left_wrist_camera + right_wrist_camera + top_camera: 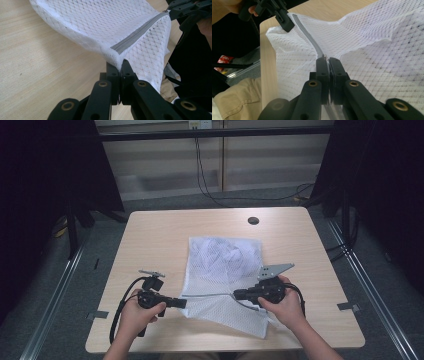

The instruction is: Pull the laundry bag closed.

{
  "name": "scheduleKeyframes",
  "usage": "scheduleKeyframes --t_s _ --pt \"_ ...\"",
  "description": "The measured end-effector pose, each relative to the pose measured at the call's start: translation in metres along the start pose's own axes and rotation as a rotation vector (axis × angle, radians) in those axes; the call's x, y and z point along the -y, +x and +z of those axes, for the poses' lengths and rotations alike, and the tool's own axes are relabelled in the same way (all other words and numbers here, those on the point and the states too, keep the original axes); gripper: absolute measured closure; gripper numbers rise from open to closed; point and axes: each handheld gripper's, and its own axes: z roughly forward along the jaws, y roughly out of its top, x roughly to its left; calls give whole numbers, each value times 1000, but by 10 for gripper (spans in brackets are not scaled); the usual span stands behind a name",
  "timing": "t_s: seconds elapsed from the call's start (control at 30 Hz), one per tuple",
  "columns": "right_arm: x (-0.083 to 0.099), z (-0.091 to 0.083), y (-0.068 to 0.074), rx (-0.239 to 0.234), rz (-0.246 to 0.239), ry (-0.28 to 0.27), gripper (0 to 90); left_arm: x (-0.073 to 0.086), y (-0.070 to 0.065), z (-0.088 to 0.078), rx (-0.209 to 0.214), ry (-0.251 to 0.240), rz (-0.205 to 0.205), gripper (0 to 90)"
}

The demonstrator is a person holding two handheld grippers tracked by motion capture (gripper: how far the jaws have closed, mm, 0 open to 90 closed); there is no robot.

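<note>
A white mesh laundry bag (225, 257) lies on the wooden table (160, 235), its grey zipper (210, 295) running across the near part. My left gripper (184, 303) is shut on the bag's left edge at the zipper's end; in the left gripper view the jaws (120, 65) pinch the mesh (105, 22) just below the zipper (140, 32). My right gripper (236, 295) is shut on the zipper pull, seen at the jaw tips (328, 61) on the zipper (308, 37). The two grippers face each other along the zipper, which is stretched taut between them.
A round black cable hole (253, 220) sits near the table's far edge. Cables hang and lie on the floor behind the table. The front table edge is close to both hands, with the person's tan trousers (239, 100) below it. Bare tabletop lies left of the bag.
</note>
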Motion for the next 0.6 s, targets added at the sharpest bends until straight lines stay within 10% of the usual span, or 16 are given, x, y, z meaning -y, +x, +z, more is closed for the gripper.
scheduleKeyframes --t_s 0.6 --pt "3 -5 -3 9 2 -2 874 1 -3 0 15 10 0 887"
